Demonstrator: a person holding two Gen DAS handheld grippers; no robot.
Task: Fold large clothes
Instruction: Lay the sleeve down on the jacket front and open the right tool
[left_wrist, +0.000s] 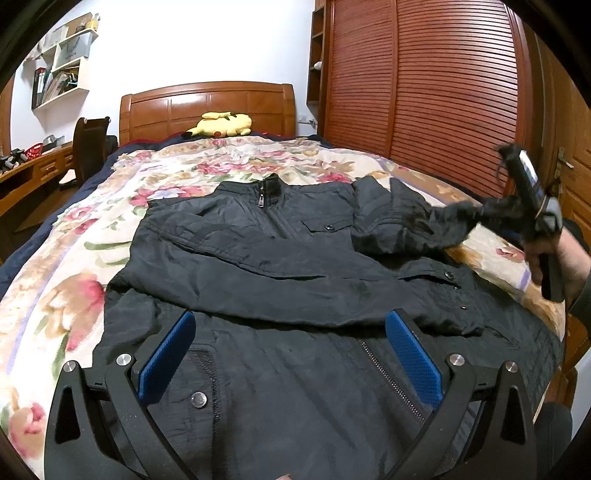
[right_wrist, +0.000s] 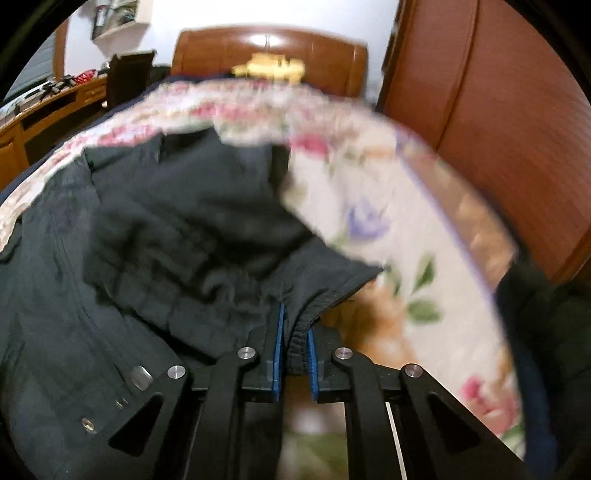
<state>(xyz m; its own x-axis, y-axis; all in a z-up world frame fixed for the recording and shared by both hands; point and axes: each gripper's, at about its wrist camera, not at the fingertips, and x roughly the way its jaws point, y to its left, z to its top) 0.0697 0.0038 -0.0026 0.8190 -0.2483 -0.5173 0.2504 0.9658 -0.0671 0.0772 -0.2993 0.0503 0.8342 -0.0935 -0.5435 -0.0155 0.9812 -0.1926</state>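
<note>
A black jacket (left_wrist: 280, 280) lies front up on the floral bedspread (left_wrist: 55, 280), collar toward the headboard, its left sleeve folded across the chest. My left gripper (left_wrist: 291, 321) is open and empty, hovering over the jacket's lower front. My right gripper (right_wrist: 293, 325) is shut on the cuff of the jacket's right sleeve (right_wrist: 301, 332). In the left wrist view the right gripper (left_wrist: 480, 212) holds that sleeve (left_wrist: 399, 221) lifted off the bed at the right. The right wrist view is blurred.
A yellow plush toy (left_wrist: 221, 124) lies by the wooden headboard (left_wrist: 207, 107). A slatted wooden wardrobe (left_wrist: 424, 92) stands right of the bed. A desk (left_wrist: 29, 173) and dark chair (left_wrist: 90, 147) stand at the left.
</note>
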